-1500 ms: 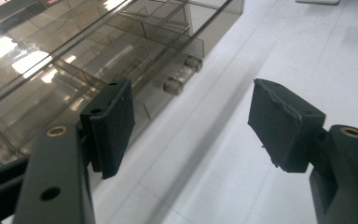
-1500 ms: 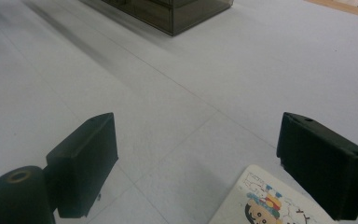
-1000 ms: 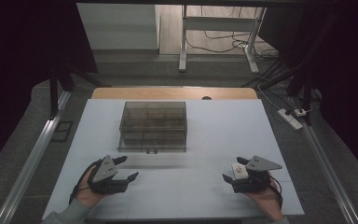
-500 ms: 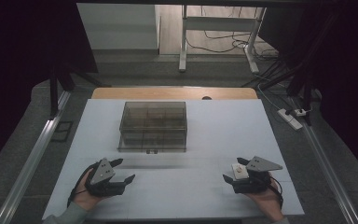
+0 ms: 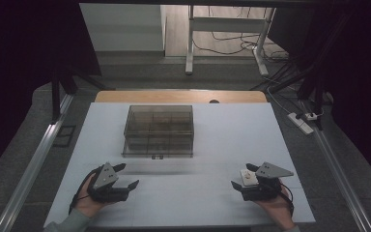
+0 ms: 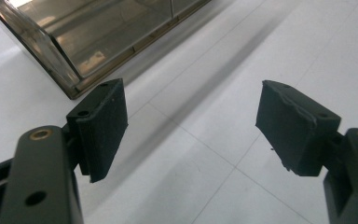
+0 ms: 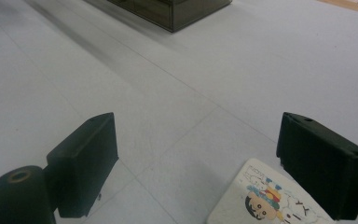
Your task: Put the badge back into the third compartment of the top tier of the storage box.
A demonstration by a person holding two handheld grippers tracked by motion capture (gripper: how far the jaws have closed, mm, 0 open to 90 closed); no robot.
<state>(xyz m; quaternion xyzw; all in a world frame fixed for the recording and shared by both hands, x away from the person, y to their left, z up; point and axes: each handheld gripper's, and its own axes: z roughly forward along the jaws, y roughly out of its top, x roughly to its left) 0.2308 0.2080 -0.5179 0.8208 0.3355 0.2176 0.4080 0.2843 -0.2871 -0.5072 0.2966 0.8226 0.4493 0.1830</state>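
The left gripper (image 5: 128,177) has just been opening its jaws; nothing is between them. The right gripper (image 5: 241,177) stands spread, one cartoon card (image 7: 265,198) lying just beside one pad. One clear compartment box (image 5: 158,129) sits farther on the white table (image 5: 232,130).

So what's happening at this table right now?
A person holds a gripper in each hand over a white table. The left gripper is empty, its jaws having just been opening, and it points toward a clear compartment box further back. The right gripper is open too, with a small picture card lying flat on the table by one of its jaws. Nothing is gripped.
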